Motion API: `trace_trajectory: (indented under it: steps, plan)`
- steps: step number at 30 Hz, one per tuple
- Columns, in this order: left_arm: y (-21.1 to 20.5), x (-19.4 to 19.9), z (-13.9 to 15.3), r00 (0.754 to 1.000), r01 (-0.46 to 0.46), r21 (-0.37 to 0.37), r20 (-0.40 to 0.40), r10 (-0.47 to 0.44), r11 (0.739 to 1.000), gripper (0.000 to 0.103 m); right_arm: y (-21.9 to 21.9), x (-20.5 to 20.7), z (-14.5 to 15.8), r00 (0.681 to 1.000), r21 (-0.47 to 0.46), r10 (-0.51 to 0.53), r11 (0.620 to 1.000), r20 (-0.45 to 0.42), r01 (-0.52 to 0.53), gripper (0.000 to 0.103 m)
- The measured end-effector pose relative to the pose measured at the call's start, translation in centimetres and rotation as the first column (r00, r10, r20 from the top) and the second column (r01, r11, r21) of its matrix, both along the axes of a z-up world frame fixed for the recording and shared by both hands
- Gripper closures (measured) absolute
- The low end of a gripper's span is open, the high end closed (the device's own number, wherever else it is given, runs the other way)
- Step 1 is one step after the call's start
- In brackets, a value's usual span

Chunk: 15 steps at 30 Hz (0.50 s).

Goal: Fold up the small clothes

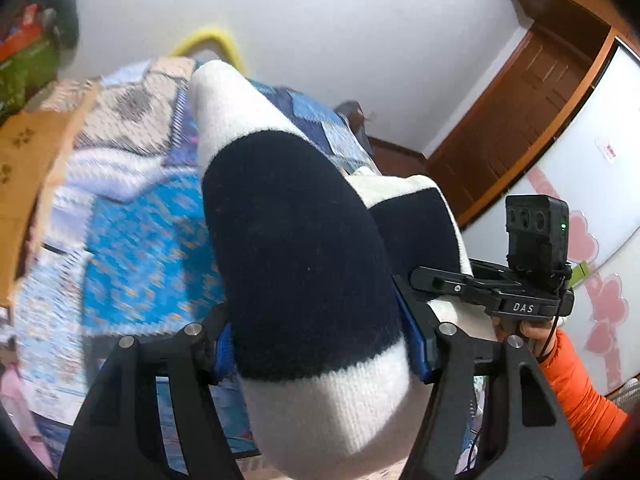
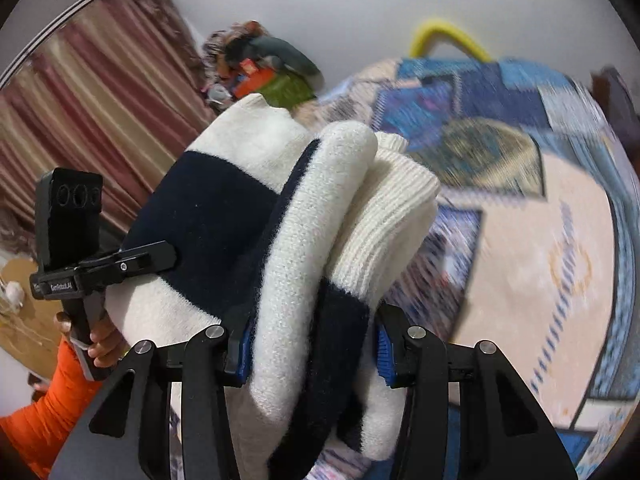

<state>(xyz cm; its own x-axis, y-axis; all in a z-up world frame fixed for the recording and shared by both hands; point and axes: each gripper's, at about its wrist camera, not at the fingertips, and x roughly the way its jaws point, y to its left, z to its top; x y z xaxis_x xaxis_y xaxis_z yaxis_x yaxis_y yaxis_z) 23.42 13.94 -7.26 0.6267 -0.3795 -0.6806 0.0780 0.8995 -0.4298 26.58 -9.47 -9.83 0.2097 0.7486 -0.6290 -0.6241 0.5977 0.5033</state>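
A folded knit sweater with white and navy stripes is held up in the air above a bed. My left gripper is shut on one end of the folded bundle, its blue pads pressed on both sides. My right gripper is shut on the other end of the same sweater, where several folded layers and a ribbed white hem show. The right gripper also shows in the left wrist view, and the left gripper shows in the right wrist view, each touching the sweater.
A blue patchwork quilt covers the bed below; it also shows in the right wrist view. A cardboard box stands at the left. A wooden door and a white wardrobe are at the right. Striped curtains hang at the left.
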Motion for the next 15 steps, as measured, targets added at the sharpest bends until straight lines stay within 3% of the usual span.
trace_trajectory:
  steps: [3,7,15]
  plan:
    - [2.3,-0.2,0.2,0.999,-0.041,0.013,0.009,0.041,0.999,0.037,2.5,0.5,0.4,1.0,0.011,0.017,1.0,0.013,-0.017,0.06]
    - [5.7,-0.2,-1.4,0.996,-0.084,0.005,-0.016,0.084,0.996,0.037,6.1,1.5,-1.3,0.999,0.013,0.038,0.999,-0.013,-0.038,0.06]
    - [10.8,1.4,-9.9,0.989,-0.123,-0.012,-0.088,0.121,0.992,0.037,12.0,3.8,-8.5,0.994,-0.098,0.067,0.992,-0.088,-0.076,0.06]
